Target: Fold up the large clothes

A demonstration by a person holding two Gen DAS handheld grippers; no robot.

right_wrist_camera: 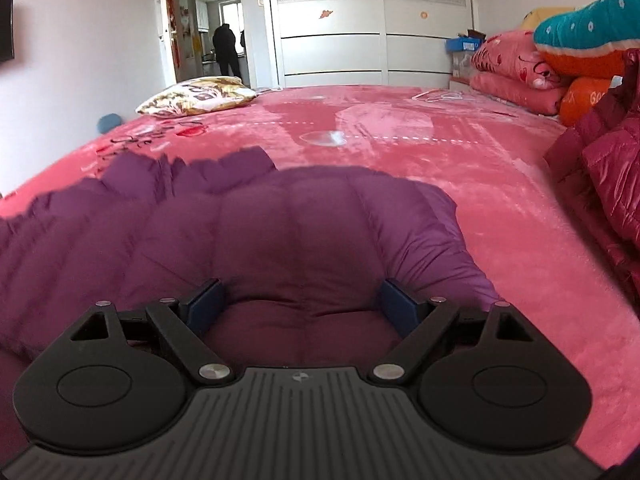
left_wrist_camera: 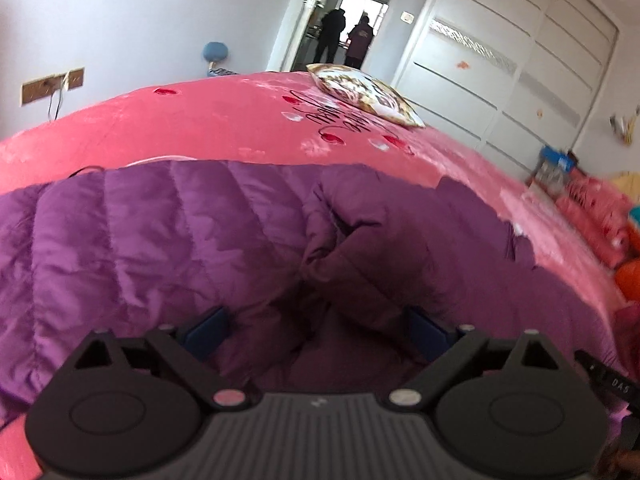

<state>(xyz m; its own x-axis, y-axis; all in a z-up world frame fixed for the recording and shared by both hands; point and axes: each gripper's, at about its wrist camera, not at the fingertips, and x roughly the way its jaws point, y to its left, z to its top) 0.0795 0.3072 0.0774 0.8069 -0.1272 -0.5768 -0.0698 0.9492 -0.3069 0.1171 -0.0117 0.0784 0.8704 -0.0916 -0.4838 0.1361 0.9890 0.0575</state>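
A purple quilted down jacket (left_wrist_camera: 160,240) lies spread on a pink bedspread (left_wrist_camera: 200,120). In the left wrist view my left gripper (left_wrist_camera: 318,330) hangs low over a rumpled, creased part of the jacket. Its blue pads (left_wrist_camera: 208,330) stand wide apart, with fabric bunched between and under them. In the right wrist view my right gripper (right_wrist_camera: 301,306) sits over a puffy rounded end of the same jacket (right_wrist_camera: 300,232). Its jaws are wide apart, the padding bulges up between the blue pads (right_wrist_camera: 206,306), and I see no pinch on it.
A patterned pillow (right_wrist_camera: 196,96) lies at the bed's far left. A dark red down jacket (right_wrist_camera: 608,176) is heaped at the right, behind it folded pink bedding (right_wrist_camera: 516,76) and orange and teal cushions. A white wardrobe (right_wrist_camera: 332,20) stands beyond; people (left_wrist_camera: 332,36) stand in the doorway.
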